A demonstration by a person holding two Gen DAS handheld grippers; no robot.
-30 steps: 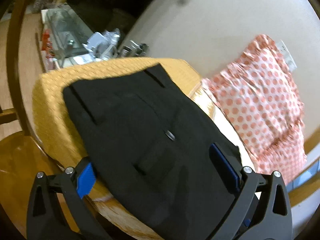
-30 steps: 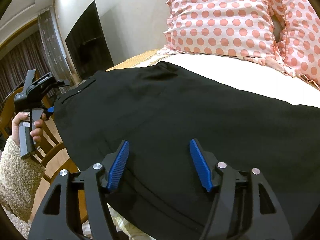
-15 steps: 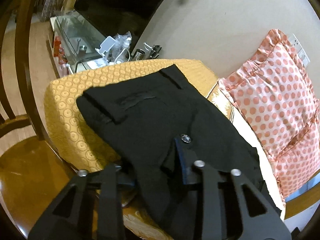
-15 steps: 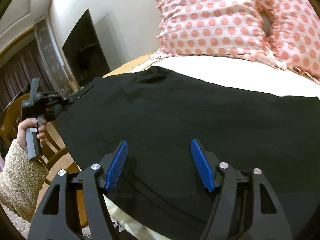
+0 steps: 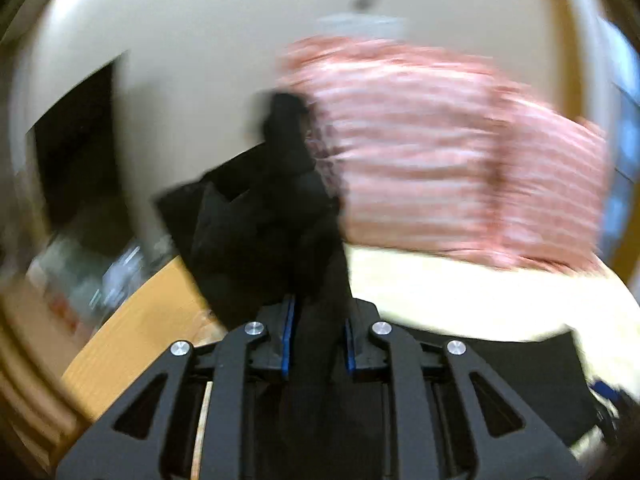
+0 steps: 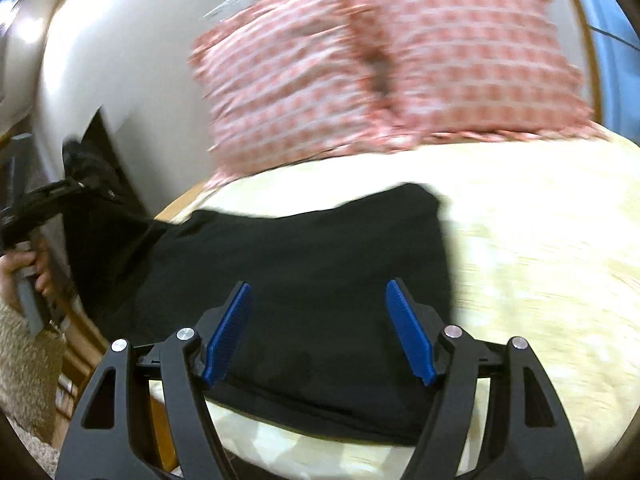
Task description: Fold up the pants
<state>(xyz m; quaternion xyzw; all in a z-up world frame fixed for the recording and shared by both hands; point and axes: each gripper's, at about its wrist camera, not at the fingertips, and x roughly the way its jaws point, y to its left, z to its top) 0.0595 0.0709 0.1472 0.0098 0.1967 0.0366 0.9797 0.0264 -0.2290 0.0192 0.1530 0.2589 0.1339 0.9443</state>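
Left wrist view: the left gripper [image 5: 316,334] is clenched on a bunched end of the black pants [image 5: 260,224], lifted in front of the blurred polka-dot pillow [image 5: 460,160]. Right wrist view: the right gripper [image 6: 320,332] hangs released, jaws wide, above the pants [image 6: 312,264], which lie on the pale yellow bed [image 6: 540,264] below two pillows [image 6: 460,52].

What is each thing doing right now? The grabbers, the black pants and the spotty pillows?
left gripper: shut on the black pants, one end lifted off the bed.
right gripper: open, over the pants, gripping nothing.
black pants: partly flat on the bed, one end raised.
pillows: propped at the head of the bed.
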